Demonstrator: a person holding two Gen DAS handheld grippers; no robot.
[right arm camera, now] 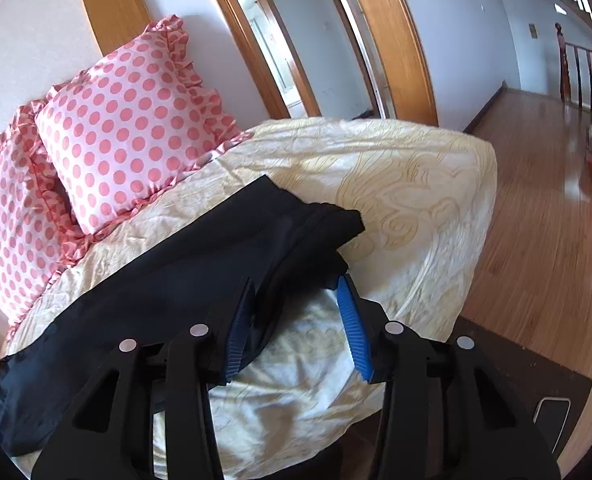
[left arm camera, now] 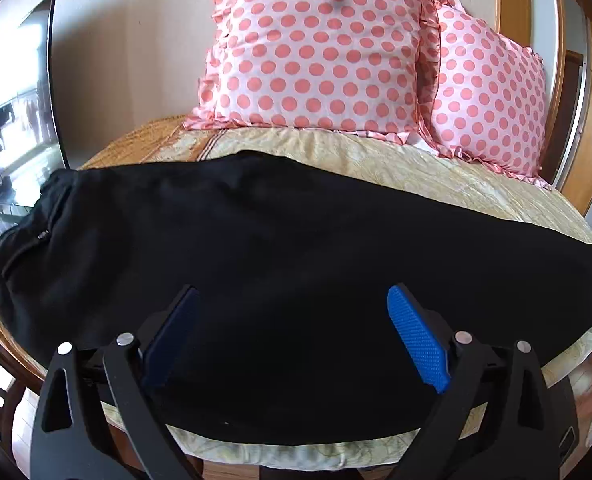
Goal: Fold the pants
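black pants (left arm camera: 296,264) blur into shadow, waistband cut off; two dotted pillows (left arm camera: 320,48); left gripper (left arm camera: 291,308) and right gripper (right arm camera: 296,300) both gaping, holding nothing.

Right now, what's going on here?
A person with two handheld grippers is starting to fold black pants spread across a cushion. The left gripper is open above the middle of the pants. The right gripper is open at the leg ends, one finger against the cloth. Nothing is gripped yet.
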